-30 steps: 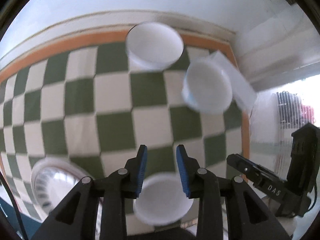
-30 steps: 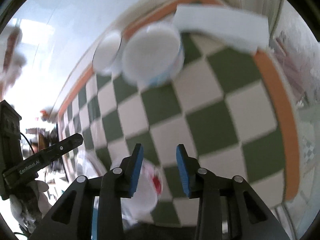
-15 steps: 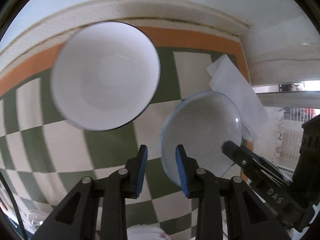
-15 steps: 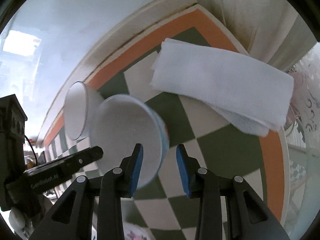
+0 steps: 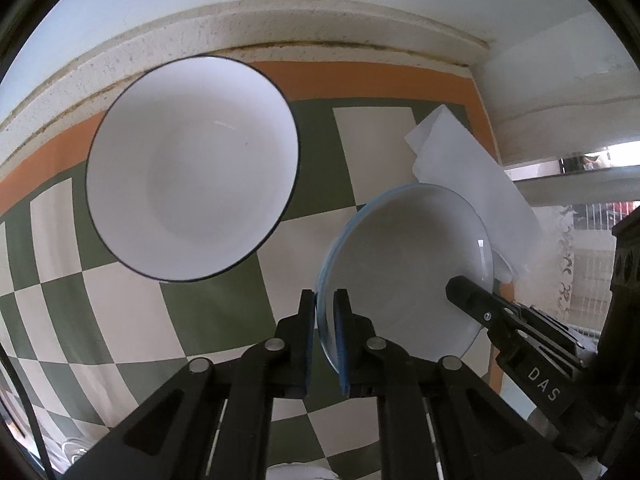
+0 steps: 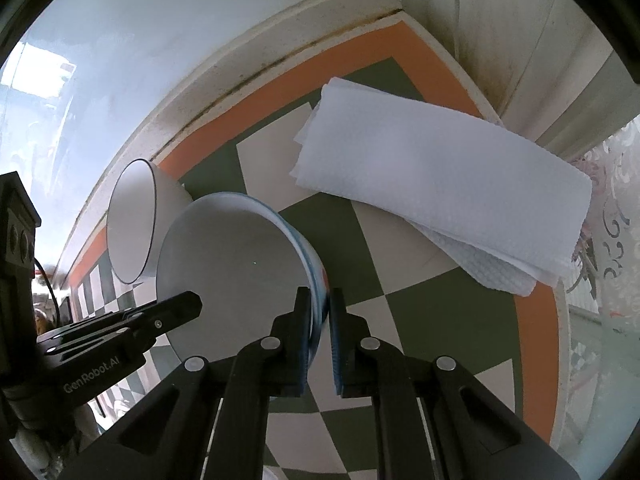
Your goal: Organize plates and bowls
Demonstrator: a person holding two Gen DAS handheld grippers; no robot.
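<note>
A blue-rimmed white bowl [image 5: 404, 276] sits on the checkered tablecloth. My left gripper [image 5: 325, 312] is shut on its left rim. My right gripper [image 6: 320, 308] is shut on the opposite rim of the same bowl [image 6: 236, 276]. The right gripper's finger also shows in the left wrist view [image 5: 472, 300], and the left gripper's finger in the right wrist view [image 6: 172, 308]. A larger white bowl with a thin dark rim [image 5: 192, 168] stands to the left near the wall, also seen side-on in the right wrist view [image 6: 136, 220].
A folded white paper towel [image 6: 444, 184] lies right of the bowls near the table's corner, also in the left wrist view [image 5: 464, 168]. The wall ledge [image 5: 280, 28] runs behind the orange border. The table edge [image 6: 560, 360] is at the right.
Both grippers moved forward to the blue-rimmed bowl and closed on its opposite rims. One second ago both were open and farther back over the table.
</note>
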